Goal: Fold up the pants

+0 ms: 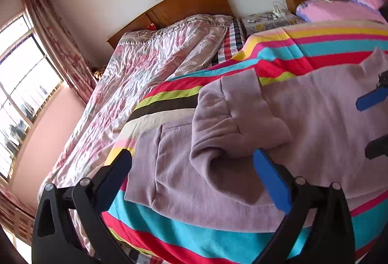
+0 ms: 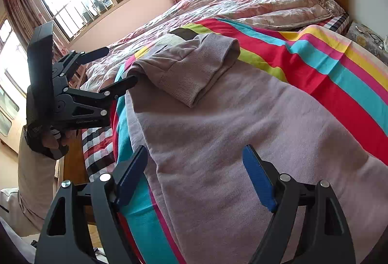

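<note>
On the striped, multicoloured quilt [image 2: 303, 55] covering the near bed lay the pale mauve fleece pants [image 2: 230, 133], spread along the bed's near edge, with their ribbed cuffs [image 2: 194, 75] turned back and resting on top of the garment toward the end nearest the window. The left gripper [image 1: 194, 167] hovered with its fingers spread wide on either side of that turned-back cuff end, empty; from its own camera the blue pad of one finger [image 1: 271, 181] lay against the fleece and the black finger sat over the quilt beyond the fabric's edge, though contact could not be confirmed. The right gripper [image 2: 194, 174] was also wide apart and empty, its jaws straddling the broad flat part of the pants near the bed's near edge, apparently just above the cloth. Judgement: a first fold looked made, the leg ends having been brought back over the body, and both tools stood released between grasps. Next move would probably call for pinching the folded edge at both ends together, lifting evenly, and carrying it across to halve the length again. The loosely lying, slightly bunched cuffs might slip or drag apart if only the top layer were caught. A second bed with a pink floral satin cover [image 2: 242, 0] lay beyond, uninvolved.
</note>
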`<control>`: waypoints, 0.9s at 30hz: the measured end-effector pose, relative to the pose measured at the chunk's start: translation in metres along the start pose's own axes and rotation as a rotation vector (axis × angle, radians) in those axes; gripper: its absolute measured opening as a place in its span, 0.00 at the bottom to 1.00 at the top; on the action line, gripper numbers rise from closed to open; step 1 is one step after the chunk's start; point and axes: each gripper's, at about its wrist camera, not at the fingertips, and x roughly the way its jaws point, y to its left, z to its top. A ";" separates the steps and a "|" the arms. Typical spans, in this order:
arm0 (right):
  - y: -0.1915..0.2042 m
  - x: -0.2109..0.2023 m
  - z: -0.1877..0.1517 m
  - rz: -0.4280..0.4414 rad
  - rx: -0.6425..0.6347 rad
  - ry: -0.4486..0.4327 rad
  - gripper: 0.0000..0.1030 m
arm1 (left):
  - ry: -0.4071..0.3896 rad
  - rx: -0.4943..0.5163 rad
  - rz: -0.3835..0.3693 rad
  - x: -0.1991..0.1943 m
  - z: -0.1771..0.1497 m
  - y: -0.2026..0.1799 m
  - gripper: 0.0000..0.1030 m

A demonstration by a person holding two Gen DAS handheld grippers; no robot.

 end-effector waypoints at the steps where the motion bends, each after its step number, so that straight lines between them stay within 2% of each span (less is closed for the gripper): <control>1: -0.004 0.000 -0.004 0.002 0.020 -0.002 0.77 | 0.008 0.094 -0.007 0.004 0.005 -0.013 0.97; 3: -0.010 0.003 -0.010 0.004 0.053 -0.005 0.77 | 0.018 0.224 -0.071 0.015 0.010 -0.034 0.97; 4: -0.011 0.004 -0.012 0.002 0.066 -0.006 0.77 | 0.038 0.275 -0.064 0.024 0.011 -0.043 0.96; 6: -0.014 0.003 -0.016 0.003 0.084 -0.010 0.77 | 0.083 0.364 -0.023 0.048 0.009 -0.056 0.82; 7: -0.013 0.002 -0.017 0.005 0.088 -0.014 0.77 | 0.099 0.358 -0.054 0.057 0.005 -0.055 0.76; 9: -0.013 -0.003 -0.019 0.004 0.091 -0.025 0.77 | 0.096 0.263 -0.187 0.062 0.007 -0.041 0.48; 10: -0.012 -0.005 -0.020 -0.001 0.092 -0.030 0.77 | 0.088 0.177 -0.259 0.062 0.008 -0.029 0.28; 13: -0.016 -0.014 -0.023 -0.007 0.105 -0.049 0.77 | 0.016 -0.254 -0.480 0.061 -0.003 0.037 0.13; 15: -0.019 -0.019 -0.025 -0.009 0.117 -0.062 0.77 | -0.061 -0.624 -0.629 0.063 -0.034 0.091 0.11; 17: -0.021 -0.021 -0.025 -0.001 0.124 -0.070 0.77 | -0.114 -0.987 -0.736 0.078 -0.081 0.134 0.11; 19: -0.020 -0.020 -0.025 0.007 0.125 -0.068 0.77 | -0.102 -1.215 -0.780 0.098 -0.119 0.154 0.13; 20: -0.018 -0.018 -0.024 0.008 0.119 -0.064 0.77 | -0.067 -1.277 -0.792 0.108 -0.131 0.158 0.33; 22: -0.012 -0.015 -0.026 0.005 0.099 -0.051 0.77 | -0.024 -1.314 -0.791 0.117 -0.144 0.159 0.64; 27: 0.011 -0.010 -0.037 -0.058 -0.018 -0.016 0.75 | -0.036 -1.290 -0.799 0.119 -0.138 0.160 0.65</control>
